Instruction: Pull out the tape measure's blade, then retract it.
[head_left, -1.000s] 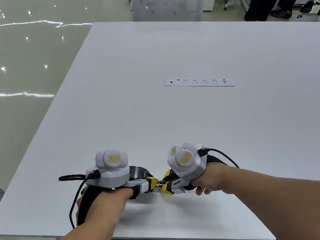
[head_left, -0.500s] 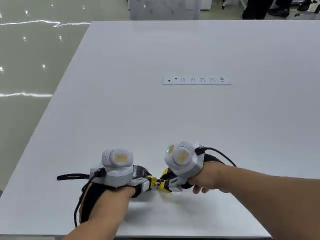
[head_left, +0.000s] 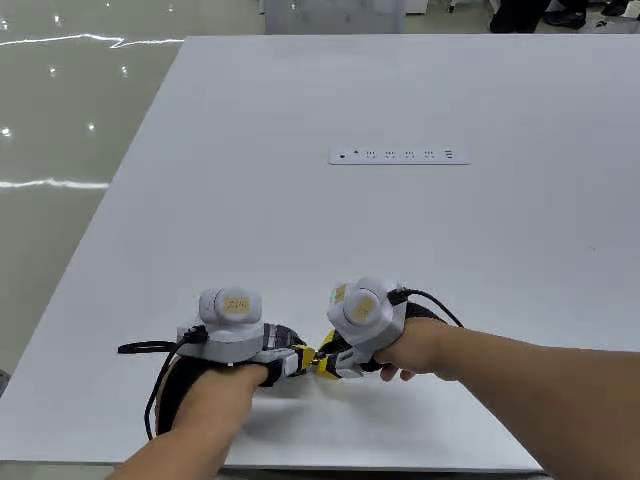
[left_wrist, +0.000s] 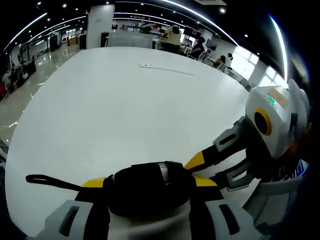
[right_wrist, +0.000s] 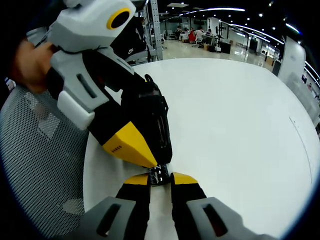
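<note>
While left gripper (left_wrist: 149, 183) clamps the black tape measure (right_wrist: 151, 118) between its fingers, right gripper (right_wrist: 160, 178) fingers pinched narrow on the blade tip (right_wrist: 160, 174) at the case mouth, white table (head_left: 300, 210) under both, power strip (head_left: 398, 155) far beyond the fingertips.

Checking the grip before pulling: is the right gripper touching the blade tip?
Touching. In the right gripper view, the right gripper pinches the blade tip between its jaws.

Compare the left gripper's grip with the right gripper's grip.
The left gripper's jaws stand wide around the black tape measure case; the right gripper's jaws are nearly together. The left gripper holds the bulky case; the right gripper pinches only the small blade tip at its mouth. Both have yellow-tipped jaws.
</note>
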